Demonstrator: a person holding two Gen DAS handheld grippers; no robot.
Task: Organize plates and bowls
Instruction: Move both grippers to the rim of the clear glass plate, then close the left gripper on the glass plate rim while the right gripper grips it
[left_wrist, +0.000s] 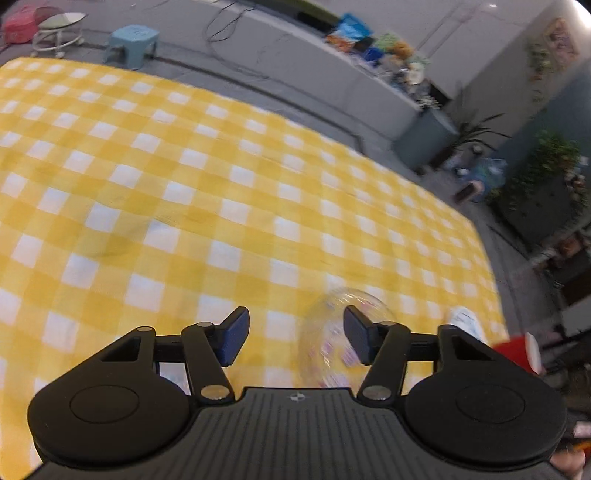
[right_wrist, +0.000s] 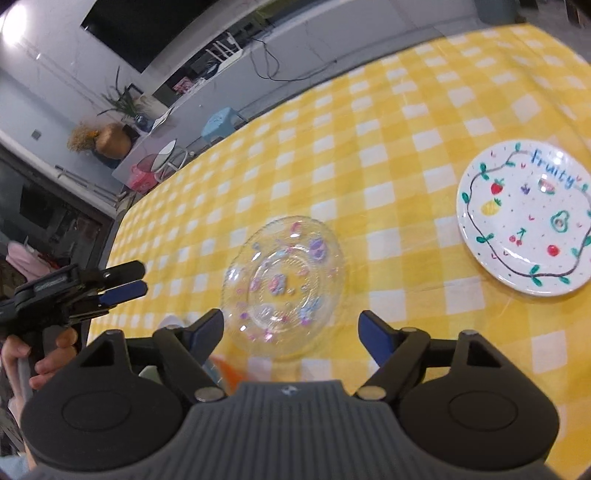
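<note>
A clear glass plate (right_wrist: 284, 284) with pastel flower prints lies flat on the yellow checked tablecloth (right_wrist: 369, 147). My right gripper (right_wrist: 291, 319) hangs open just above its near rim, and neither pad touches it. To the right lies a white plate (right_wrist: 524, 221) painted with fruit and the word "Fruity". My left gripper (right_wrist: 142, 278), held by a hand (right_wrist: 48, 350), reaches in over the table's left edge. In the left wrist view the left gripper (left_wrist: 295, 317) is open and empty, and the glass plate (left_wrist: 325, 332) shows blurred behind its right finger.
A red and white object (left_wrist: 517, 350) and a white item (left_wrist: 465, 325) sit by the cloth's right corner. Something orange (right_wrist: 229, 369) shows under my right gripper. Beyond the table are a blue stool (left_wrist: 133, 40), a low counter (left_wrist: 332, 74) and potted plants (left_wrist: 546, 166).
</note>
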